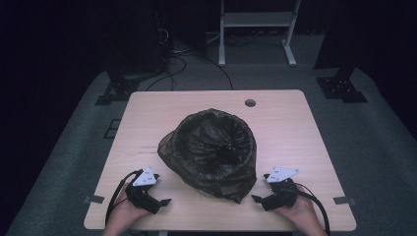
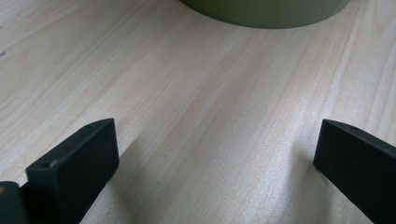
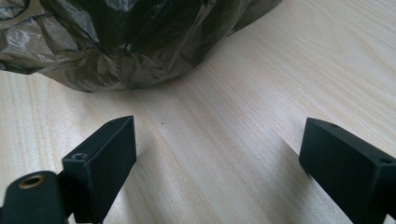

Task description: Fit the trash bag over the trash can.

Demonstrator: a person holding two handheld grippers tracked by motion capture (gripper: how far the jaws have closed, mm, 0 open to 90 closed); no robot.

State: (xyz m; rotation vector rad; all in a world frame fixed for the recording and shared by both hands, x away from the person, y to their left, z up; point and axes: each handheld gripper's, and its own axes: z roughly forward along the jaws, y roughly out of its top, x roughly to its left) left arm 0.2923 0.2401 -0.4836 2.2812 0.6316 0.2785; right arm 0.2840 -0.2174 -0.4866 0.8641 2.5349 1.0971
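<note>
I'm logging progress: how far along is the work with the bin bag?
Done: the black bag already lines the bin, draped over its rim. In hand: nothing; the left gripper and right gripper rest open on the table. Left: any handling of the bag.

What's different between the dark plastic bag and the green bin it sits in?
The bag is dark, crinkled and glossy; the bin is olive green, smooth and matte. The bag drapes loosely over the rim and down the outside; the bin's wall keeps a firm round curve. Both stand together mid-table, between the two grippers.
</note>
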